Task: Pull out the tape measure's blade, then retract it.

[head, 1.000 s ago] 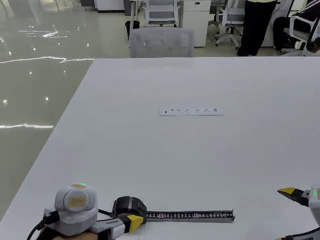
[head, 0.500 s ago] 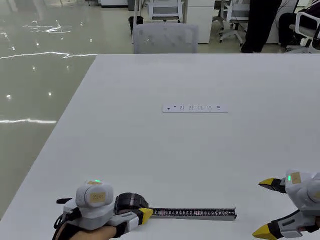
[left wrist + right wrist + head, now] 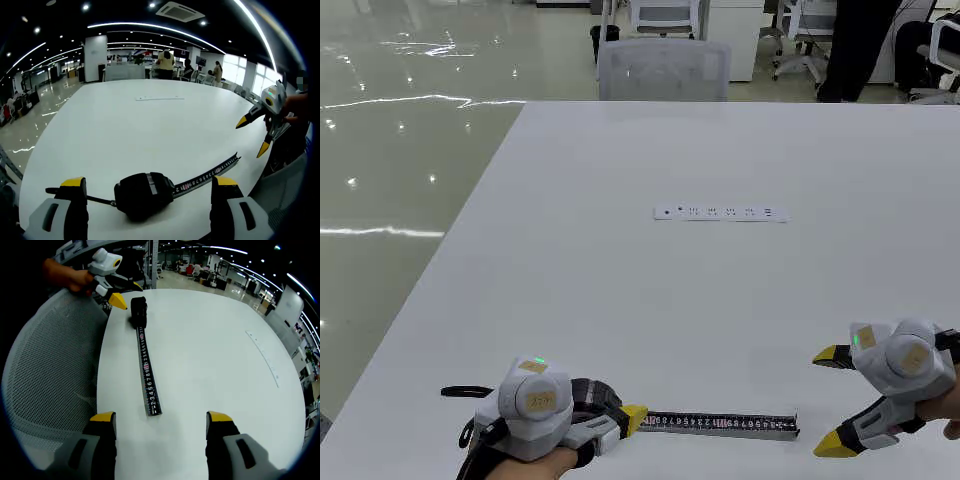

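A black tape measure (image 3: 592,392) lies near the white table's front edge, and its blade (image 3: 720,423) is drawn out to the right, flat on the table. My left gripper (image 3: 615,408) is open, with its jaws on either side of the case (image 3: 145,192) and a gap on each side. My right gripper (image 3: 827,402) is open just right of the blade's tip (image 3: 794,427), apart from it. In the right gripper view the blade's end (image 3: 152,410) lies between and just ahead of the yellow fingertips (image 3: 104,416), and the case (image 3: 138,307) is far off beside the left gripper (image 3: 111,277).
A white power strip (image 3: 720,213) is set in the table's middle. A grey chair (image 3: 664,68) stands at the far edge. The table's left edge (image 3: 440,270) drops to a glossy floor. The case's black wrist strap (image 3: 465,391) trails left.
My right gripper has come in from the right edge toward the blade's tip. The left gripper stays around the case and the blade's length looks the same. The camera has shifted.
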Tool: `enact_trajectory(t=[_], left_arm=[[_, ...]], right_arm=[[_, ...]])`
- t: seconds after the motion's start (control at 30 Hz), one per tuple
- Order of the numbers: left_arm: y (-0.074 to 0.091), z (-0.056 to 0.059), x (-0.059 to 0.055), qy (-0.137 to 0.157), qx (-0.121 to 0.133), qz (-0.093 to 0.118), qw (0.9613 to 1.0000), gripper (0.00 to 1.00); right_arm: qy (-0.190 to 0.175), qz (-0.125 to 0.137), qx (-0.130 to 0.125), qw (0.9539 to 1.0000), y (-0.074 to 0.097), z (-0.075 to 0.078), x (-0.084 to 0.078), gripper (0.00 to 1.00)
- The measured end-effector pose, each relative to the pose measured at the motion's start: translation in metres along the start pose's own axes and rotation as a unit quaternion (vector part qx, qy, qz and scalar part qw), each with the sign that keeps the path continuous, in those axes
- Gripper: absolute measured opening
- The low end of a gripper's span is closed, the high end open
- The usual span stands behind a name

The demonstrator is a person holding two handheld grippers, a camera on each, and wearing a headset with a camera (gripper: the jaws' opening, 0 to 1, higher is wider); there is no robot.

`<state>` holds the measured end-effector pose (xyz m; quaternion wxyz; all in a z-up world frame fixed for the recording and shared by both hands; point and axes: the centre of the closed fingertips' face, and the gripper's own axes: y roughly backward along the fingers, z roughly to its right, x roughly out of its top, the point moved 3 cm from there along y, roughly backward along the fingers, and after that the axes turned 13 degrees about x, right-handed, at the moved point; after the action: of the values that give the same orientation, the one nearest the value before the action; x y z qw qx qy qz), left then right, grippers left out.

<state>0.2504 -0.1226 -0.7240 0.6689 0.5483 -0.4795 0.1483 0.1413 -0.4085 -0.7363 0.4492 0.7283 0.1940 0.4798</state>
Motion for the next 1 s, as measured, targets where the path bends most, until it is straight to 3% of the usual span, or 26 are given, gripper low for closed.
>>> enact_trajectory(t=[0.37, 0.57, 1.0], left_arm=[[-0.003, 0.0, -0.004, -0.009, 0.004, -0.005, 0.9999, 1.0], [-0.005, 0.006, -0.009, -0.01, -0.011, -0.011, 0.9998, 1.0], [-0.007, 0.001, -0.008, 0.004, -0.006, -0.011, 0.9999, 1.0]], right_arm=[[0.02, -0.04, 0.043, 0.998, -0.03, 0.0, -0.005, 0.51], [0.039, -0.071, 0.073, 0.994, -0.047, -0.002, -0.01, 0.4], [0.027, -0.086, 0.078, 0.9929, -0.056, 0.004, -0.019, 0.23]])
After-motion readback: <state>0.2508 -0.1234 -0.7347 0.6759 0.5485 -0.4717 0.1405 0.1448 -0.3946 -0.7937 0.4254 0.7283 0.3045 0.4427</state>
